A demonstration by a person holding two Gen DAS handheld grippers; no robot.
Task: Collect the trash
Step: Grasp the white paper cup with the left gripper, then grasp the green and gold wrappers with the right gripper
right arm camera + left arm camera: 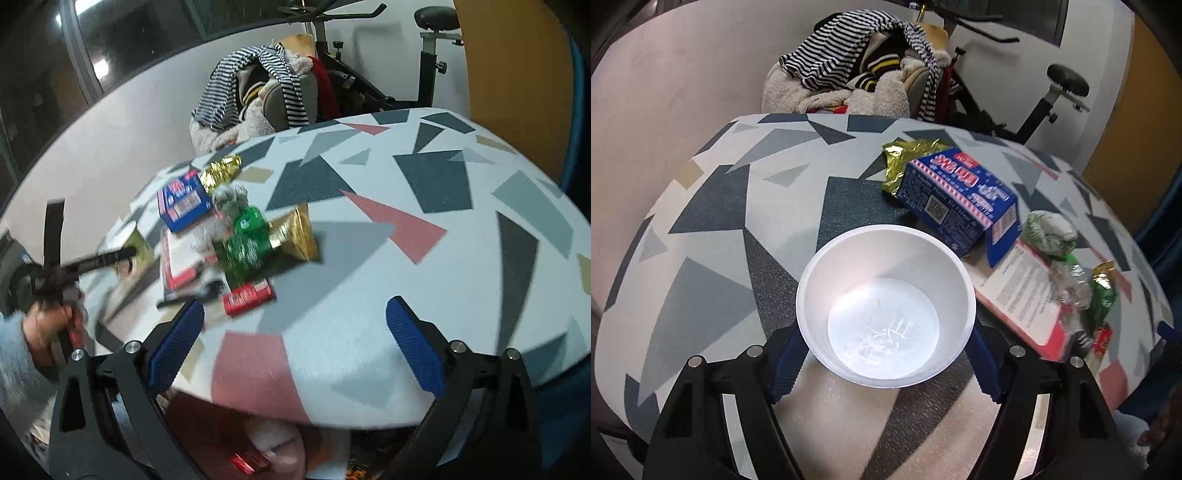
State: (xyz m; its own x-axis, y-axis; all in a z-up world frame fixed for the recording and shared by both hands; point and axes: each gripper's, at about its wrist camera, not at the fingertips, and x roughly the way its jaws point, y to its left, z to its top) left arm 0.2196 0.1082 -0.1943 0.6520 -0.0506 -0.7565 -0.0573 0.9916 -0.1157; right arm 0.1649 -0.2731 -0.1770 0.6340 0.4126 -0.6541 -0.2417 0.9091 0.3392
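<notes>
Two grippers over a patterned table [713, 206] strewn with trash.
The left gripper [886, 354] has its blue pads against both sides of a white foam bowl [886, 306]; at the bowl's 1 o'clock lies a blue carton [956, 195]. The right gripper [295, 343] stands wide and empty; at its 11 o'clock sit a red packet [247, 297] and green wrapper [243, 247].

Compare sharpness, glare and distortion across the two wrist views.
Left wrist: white bowl sharp, glare on its bottom; blue carton slightly soft. Right wrist: trash pile around the green wrapper motion-blurred. Both: fisheye bends the patterned table into a dome.
</notes>
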